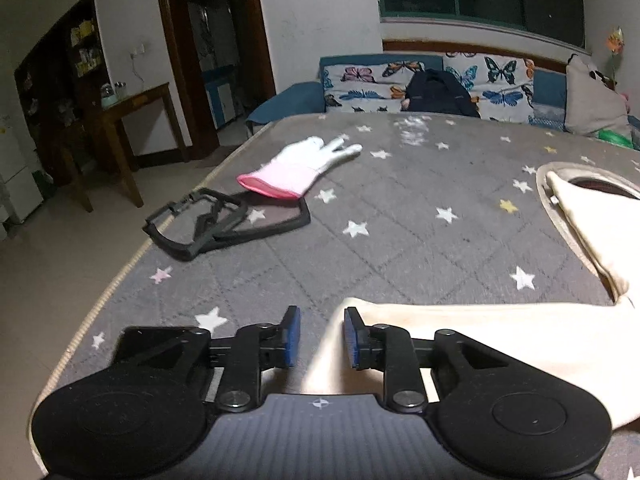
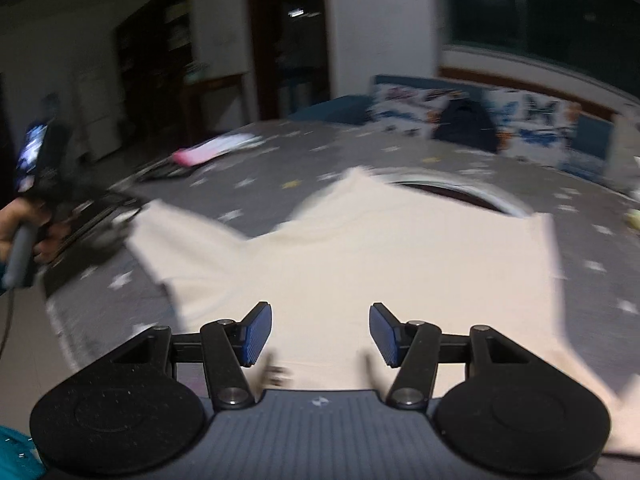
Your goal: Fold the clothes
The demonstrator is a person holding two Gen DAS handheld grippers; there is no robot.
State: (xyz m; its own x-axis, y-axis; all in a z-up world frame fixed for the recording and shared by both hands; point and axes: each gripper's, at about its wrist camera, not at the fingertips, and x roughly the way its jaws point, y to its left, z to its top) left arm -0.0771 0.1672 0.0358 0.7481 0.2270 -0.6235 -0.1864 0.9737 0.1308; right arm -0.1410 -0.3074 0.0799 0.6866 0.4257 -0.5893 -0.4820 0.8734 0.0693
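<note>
A cream T-shirt (image 2: pixel 400 264) lies flat on the grey star-patterned bed cover (image 1: pixel 400 208), collar toward the far side. Its left sleeve (image 1: pixel 500 344) stretches across the left wrist view, and the collar (image 1: pixel 592 184) shows at the right edge. My left gripper (image 1: pixel 321 336) is open, its blue pads on either side of the sleeve's end. My right gripper (image 2: pixel 320 334) is open and empty above the shirt's body. The right wrist view is blurred. The other gripper with the hand holding it (image 2: pixel 28 216) shows at its left edge.
A white and pink glove (image 1: pixel 296 168) and a black frame (image 1: pixel 216 220) lie on the bed to the far left. The bed's left edge (image 1: pixel 100 300) drops to the floor. A butterfly-print sofa with a dark backpack (image 1: pixel 440 92) stands behind. A wooden table (image 1: pixel 132 120) stands left.
</note>
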